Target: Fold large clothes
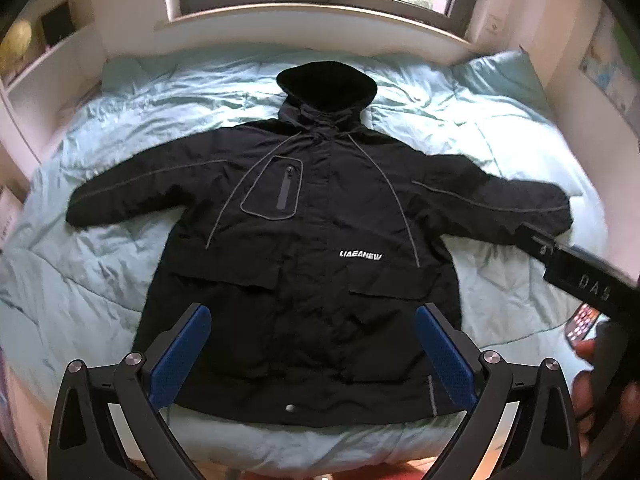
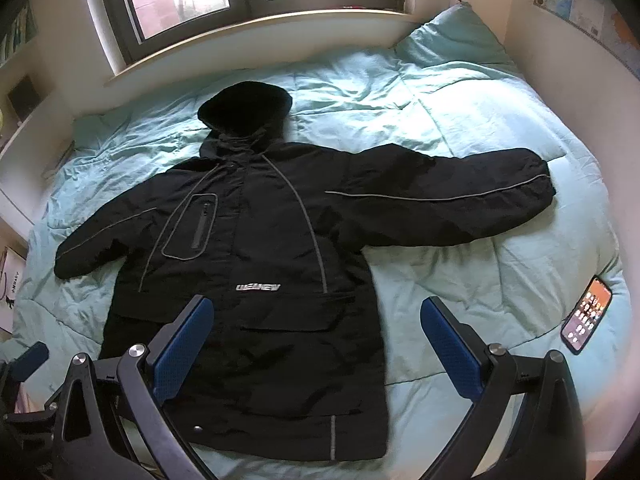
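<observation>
A large black hooded jacket (image 1: 312, 248) lies flat and face up on a light blue duvet, hood toward the window, both sleeves spread out sideways. In the right wrist view the same jacket (image 2: 260, 280) fills the left and middle, its right sleeve (image 2: 440, 208) stretched across the bed. My left gripper (image 1: 314, 316) hovers open above the jacket's lower hem, blue pads wide apart and empty. My right gripper (image 2: 316, 308) is open too, over the jacket's right lower edge. The right gripper's black body (image 1: 580, 268) shows at the right edge of the left wrist view, held by a hand (image 1: 592, 384).
The duvet (image 2: 460, 104) covers the whole bed. A phone (image 2: 587, 314) with a lit screen lies near the bed's right edge. A pillow (image 2: 452, 36) sits at the far right corner. A window sill (image 1: 312, 20) runs behind the bed; shelves (image 1: 36, 60) stand at the left.
</observation>
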A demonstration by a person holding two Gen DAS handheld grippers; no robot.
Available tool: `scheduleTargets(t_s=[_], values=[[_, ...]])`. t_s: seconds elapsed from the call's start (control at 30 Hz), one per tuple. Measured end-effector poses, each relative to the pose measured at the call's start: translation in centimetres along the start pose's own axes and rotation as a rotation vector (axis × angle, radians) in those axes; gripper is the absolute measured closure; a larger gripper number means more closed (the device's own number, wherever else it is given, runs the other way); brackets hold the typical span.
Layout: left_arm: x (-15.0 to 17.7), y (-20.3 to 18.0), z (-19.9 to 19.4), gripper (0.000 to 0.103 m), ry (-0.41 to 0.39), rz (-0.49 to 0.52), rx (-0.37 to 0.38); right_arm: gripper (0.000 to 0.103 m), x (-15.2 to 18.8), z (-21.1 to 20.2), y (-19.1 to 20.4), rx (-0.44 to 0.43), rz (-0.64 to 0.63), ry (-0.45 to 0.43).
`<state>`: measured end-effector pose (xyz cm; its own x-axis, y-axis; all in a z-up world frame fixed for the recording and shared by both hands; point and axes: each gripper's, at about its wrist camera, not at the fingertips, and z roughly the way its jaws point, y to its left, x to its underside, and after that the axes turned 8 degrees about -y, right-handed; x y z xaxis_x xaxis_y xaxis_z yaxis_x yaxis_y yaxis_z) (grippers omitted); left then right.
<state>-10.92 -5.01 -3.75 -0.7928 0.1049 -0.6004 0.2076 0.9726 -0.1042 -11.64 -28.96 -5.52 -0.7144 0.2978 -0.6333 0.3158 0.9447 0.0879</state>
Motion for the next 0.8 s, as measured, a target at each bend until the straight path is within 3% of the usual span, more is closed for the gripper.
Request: scheduleTargets(t_s=[0.23, 0.43, 0.8], values=[[-1.1, 4.1, 0.1, 0.001, 0.005, -0.049, 0.016, 0.0, -0.3, -0.2, 3.6, -0.01, 0.002, 0.0], [-2.2, 7.1, 0.5, 0.001, -0.003, -0.012, -0.042, 0.0, -0.4, -0.3, 7.2, 0.01, -0.027, 0.001], [-4.0, 13.4, 2.1, 0.001, -0.003, 0.024, -0.009, 0.0, 0.6, 0.0, 13.4, 0.037, -0.017, -0.002]])
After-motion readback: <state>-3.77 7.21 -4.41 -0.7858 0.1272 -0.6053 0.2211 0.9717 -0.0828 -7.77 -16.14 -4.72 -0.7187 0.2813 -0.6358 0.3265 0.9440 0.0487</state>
